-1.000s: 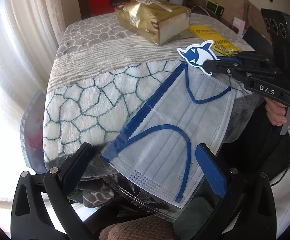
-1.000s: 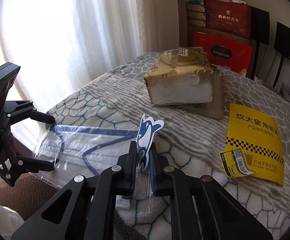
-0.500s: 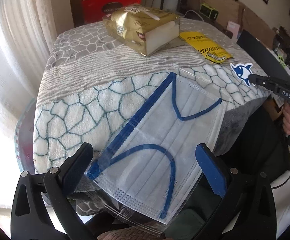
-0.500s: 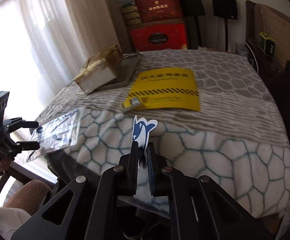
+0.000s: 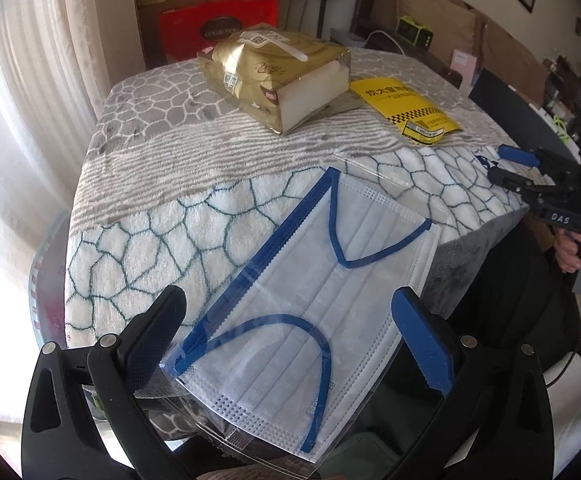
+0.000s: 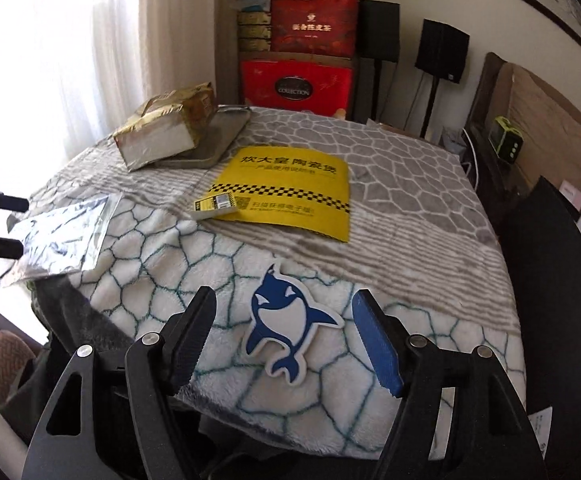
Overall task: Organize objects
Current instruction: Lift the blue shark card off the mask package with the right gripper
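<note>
On the bench's [image 6: 430, 208] near edge the shark sticker [image 6: 290, 326] lies flat between the right tool's [image 6: 284, 338] just-opened, released jaws; thin and light, best pinched by an overhanging edge.

Open blanket [image 6: 390, 184] beyond booklet [image 6: 290, 192]

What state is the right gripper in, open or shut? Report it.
Open. The right gripper has just been opening; its fingers stand apart either side of the whale sticker, which lies flat on the blanket, untouched.
</note>
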